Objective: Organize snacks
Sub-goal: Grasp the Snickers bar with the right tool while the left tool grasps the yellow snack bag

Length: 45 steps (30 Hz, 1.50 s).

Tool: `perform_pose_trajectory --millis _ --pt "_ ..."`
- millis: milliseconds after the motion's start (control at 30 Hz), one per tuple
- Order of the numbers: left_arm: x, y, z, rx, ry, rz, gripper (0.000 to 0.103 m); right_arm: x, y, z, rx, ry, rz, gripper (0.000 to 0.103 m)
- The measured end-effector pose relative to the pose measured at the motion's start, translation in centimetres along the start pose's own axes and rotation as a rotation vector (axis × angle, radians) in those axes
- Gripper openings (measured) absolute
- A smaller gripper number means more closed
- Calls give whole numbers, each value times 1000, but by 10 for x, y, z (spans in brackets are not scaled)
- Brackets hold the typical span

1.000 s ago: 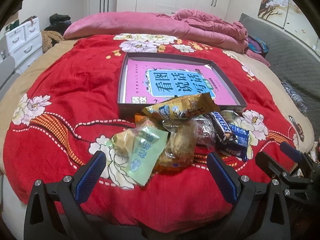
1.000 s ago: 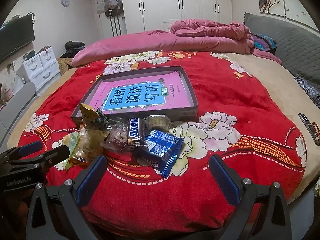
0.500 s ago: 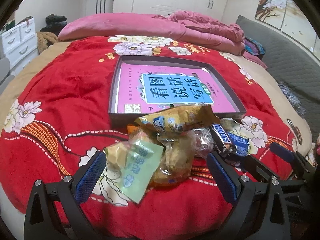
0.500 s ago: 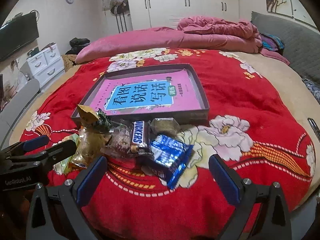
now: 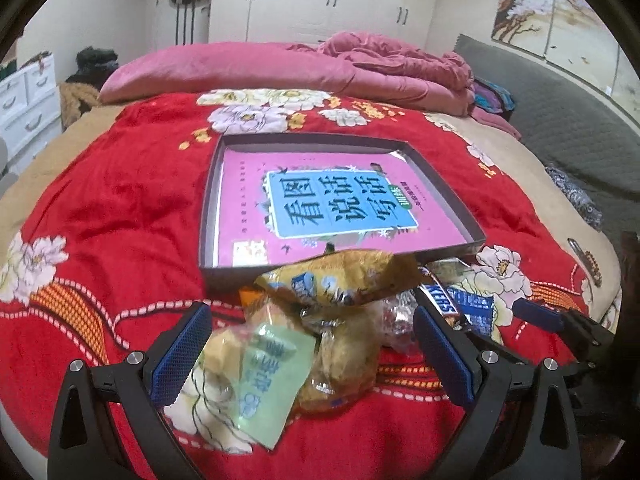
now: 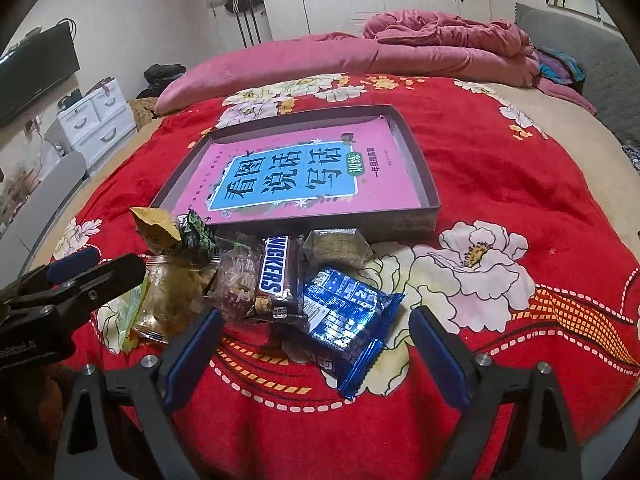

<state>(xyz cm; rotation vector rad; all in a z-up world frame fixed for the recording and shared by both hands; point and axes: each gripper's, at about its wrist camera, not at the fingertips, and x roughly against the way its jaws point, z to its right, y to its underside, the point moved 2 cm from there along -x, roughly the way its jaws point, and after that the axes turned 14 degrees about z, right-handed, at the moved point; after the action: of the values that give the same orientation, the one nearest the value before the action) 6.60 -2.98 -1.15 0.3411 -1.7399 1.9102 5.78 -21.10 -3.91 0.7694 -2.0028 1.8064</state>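
Both tongs, left (image 5: pixel 312 356) & right (image 6: pixel 316 354), gape empty over snack pile (image 6: pixel 256 276); grab 1 pkt at a time, drop into tray (image 6: pixel 420 160) w/o snagging neighbours

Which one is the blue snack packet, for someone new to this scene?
Start at the shallow tray on the red blanket; the snack pile lies at its near edge. The blue snack packet is nearest the right gripper, beside the Snickers bar: glossy foil, the only blue wrapper.

orange packet (image 5: pixel 250 294) mostly hidden, gripper bases cropped
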Motion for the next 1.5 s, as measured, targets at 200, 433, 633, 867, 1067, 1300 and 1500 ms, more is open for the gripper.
perform_pose_trajectory --millis 200,433,633,867,1067,1300,1500 --pt "-10 -8 4 -46 -9 32 100 -4 0 -2 8 -11 -14 95" --pt "-19 -12 -1 -21 -1 36 100 -21 -5 -11 52 -50 -17 74" --pt "-27 -11 -2 -13 4 19 100 -35 -6 -17 80 -71 -34 55" --pt "-38 -12 0 -20 10 4 100 -41 -5 -17 103 -51 -44 46" --pt "-49 -12 0 -11 4 -20 100 -50 -6 -16 103 -73 -54 43" --pt "-58 -8 -3 12 3 -57 95 -60 -8 -13 82 -107 -63 35" --pt "-59 -6 -9 48 23 -78 83 -59 -8 -13 79 -131 -58 29"
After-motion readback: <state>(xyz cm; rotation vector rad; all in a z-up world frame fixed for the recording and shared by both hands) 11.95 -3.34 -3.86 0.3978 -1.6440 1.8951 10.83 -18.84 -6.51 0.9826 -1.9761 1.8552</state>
